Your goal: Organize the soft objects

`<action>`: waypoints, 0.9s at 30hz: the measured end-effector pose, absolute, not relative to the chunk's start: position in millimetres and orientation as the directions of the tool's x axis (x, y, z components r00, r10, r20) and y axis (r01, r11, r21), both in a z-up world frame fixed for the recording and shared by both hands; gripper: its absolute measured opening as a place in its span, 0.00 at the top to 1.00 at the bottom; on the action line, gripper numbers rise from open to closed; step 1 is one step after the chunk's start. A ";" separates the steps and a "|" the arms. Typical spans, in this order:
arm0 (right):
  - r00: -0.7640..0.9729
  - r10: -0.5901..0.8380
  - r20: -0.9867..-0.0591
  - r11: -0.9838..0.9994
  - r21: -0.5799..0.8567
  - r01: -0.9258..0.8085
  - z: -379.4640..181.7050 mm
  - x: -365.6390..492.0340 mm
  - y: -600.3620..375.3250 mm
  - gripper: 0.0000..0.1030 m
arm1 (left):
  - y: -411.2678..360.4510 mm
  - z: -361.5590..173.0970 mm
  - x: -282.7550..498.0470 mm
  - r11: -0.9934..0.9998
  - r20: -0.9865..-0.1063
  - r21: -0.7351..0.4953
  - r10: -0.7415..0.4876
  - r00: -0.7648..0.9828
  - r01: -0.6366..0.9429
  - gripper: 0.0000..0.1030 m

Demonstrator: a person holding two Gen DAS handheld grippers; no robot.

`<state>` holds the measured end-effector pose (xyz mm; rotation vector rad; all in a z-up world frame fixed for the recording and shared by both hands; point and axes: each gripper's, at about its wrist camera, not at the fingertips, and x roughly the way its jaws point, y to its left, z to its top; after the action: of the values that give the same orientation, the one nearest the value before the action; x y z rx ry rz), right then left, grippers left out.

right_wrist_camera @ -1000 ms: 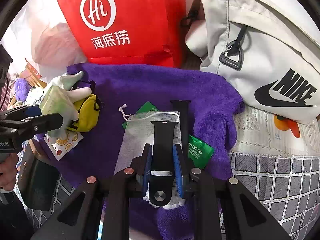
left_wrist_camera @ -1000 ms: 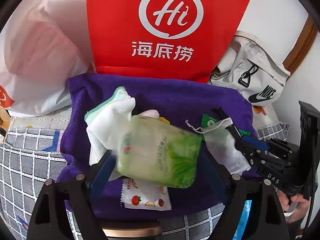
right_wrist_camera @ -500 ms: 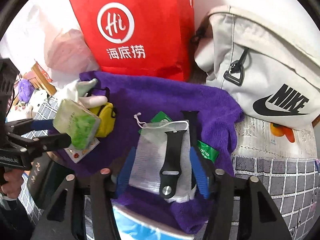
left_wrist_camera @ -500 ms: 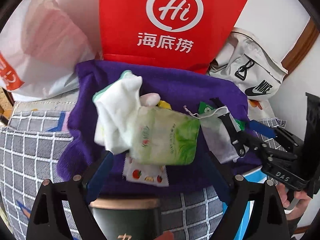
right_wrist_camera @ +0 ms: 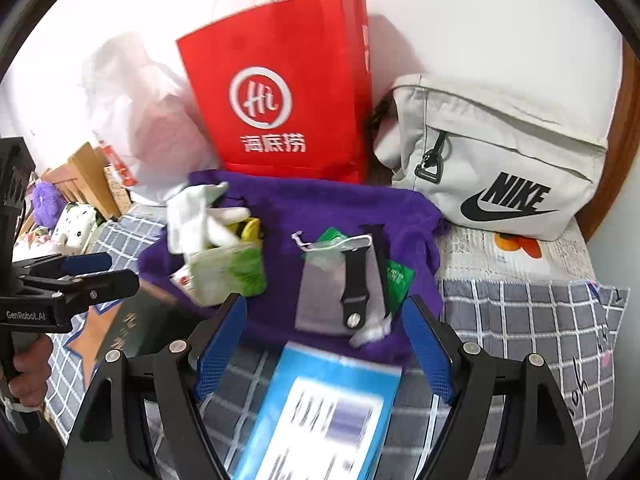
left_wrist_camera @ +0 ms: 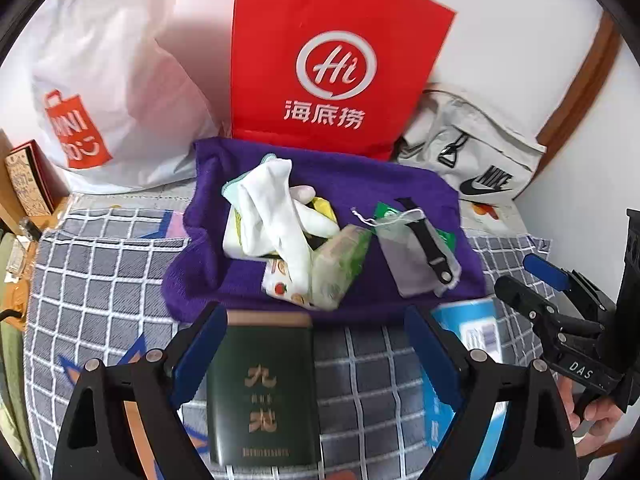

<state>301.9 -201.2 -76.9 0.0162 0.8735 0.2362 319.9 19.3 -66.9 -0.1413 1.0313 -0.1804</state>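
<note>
A purple towel lies on the checked cover. On it lie white gloves, a green tissue pack, a yellow pouch, a fruit-print sachet, a grey mesh pouch with a black watch strap and a green packet. My left gripper is open and empty, in front of the towel. My right gripper is open and empty too, in front of the pouch.
A red Hi paper bag, a white plastic bag and a grey Nike bag stand behind the towel. A dark green box and a blue booklet lie near the front.
My left gripper let go of the tissue pack, which now lies on the towel; my right gripper opened off the watch strap. Both grippers have drawn back from the towel.
</note>
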 end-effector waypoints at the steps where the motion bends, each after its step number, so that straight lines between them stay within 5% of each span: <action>1: 0.618 0.215 -0.756 0.973 0.113 -0.201 -74.8 296.5 -199.7 0.22 | 19.6 -62.9 313.0 0.977 -0.834 -0.195 -0.209 0.510 0.083 0.12; 7: 0.625 0.213 -0.751 0.976 0.135 -0.171 -65.1 258.0 -196.8 0.22 | 18.5 -44.8 271.0 0.988 -0.817 -0.137 -0.154 0.555 0.073 0.12; 14: 0.707 0.141 -0.693 0.989 0.060 -0.139 -39.1 194.9 -197.0 0.02 | 16.8 -22.9 216.8 0.988 -0.784 -0.138 -0.154 0.601 0.073 0.12; 27: 0.739 0.091 -0.668 0.995 0.029 -0.096 -28.2 97.4 -207.7 0.00 | 2.2 -12.3 128.8 0.994 -0.746 -0.091 -0.104 0.658 0.054 0.09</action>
<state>97.4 -207.7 -28.2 -0.0075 0.7323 0.1027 128.8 2.2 -12.3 -0.0628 0.8486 -0.0896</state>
